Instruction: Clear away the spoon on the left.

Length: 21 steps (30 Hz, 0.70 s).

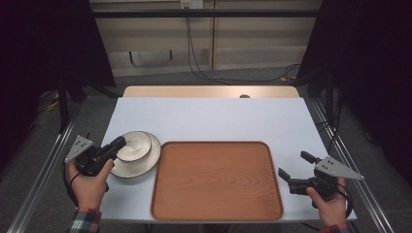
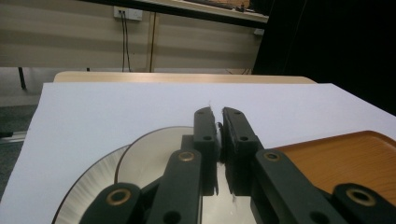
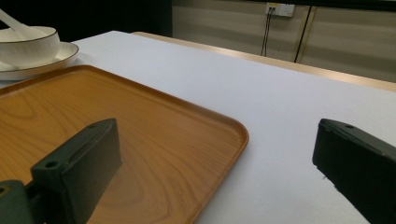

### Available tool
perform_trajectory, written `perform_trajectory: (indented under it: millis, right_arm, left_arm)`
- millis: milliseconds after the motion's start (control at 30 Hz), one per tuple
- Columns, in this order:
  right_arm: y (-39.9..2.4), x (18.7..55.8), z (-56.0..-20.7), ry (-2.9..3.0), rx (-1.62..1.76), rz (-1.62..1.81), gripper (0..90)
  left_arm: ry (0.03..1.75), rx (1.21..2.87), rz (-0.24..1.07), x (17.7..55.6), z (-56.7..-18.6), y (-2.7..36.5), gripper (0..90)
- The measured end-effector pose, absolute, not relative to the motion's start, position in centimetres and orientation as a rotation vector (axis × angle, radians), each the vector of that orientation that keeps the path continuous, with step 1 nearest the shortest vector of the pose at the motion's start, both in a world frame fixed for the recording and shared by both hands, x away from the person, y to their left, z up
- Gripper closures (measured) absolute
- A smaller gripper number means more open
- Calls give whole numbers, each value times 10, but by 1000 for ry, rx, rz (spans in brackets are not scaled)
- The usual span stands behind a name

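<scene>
Bowl, white with a dark rim line, sits on a white plate at the left of the worktop, and the left gripper has its fingers over the bowl's near-left rim. In the left gripper view those fingers stand drawn together with only a thin slit between them, and a pale sliver of something thin shows in that slit; what it is I cannot tell. Below and just left of the fingers lies the bowl's pale inside, with the ribbed edge of the plate beyond it. The person's left hand carries this gripper, a checked sleeve behind it.

Just right of the left fingers, close beside the plate, a wooden tray lies in the middle of the worktop.

Further right, past the tray's right edge, the right gripper is held in the right hand, apart from the tray. Its fingers stand wide apart with nothing between them; one hangs above the tray's corner, the other above bare white worktop. Far beyond these fingers, at the tray's other side, the bowl and plate appear, with a white handle leaning out of the bowl.
</scene>
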State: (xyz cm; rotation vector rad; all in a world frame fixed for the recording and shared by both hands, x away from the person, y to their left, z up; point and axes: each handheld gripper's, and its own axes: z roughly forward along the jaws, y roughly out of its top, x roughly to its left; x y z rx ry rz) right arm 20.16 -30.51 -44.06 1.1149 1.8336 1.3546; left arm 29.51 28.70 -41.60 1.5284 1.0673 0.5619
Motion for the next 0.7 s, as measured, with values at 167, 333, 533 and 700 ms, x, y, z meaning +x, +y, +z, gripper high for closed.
perform_trajectory:
  millis: [167, 333, 533, 700]
  right_arm:
    - [-303, 201, -441, 1849, 1109, 1348, 10]
    - [-305, 201, -441, 1842, 1120, 1344, 10]
    - [-308, 200, -441, 1837, 1128, 1346, 10]
    - [-308, 200, -442, 1835, 1131, 1347, 11]
  left_arm:
    - [1073, 1507, 576, 303, -413, 283, 846]
    - [1078, 1479, 576, 310, -416, 283, 845]
    - [1093, 1434, 588, 315, -422, 286, 836]
    - [1093, 1415, 591, 321, -427, 284, 836]
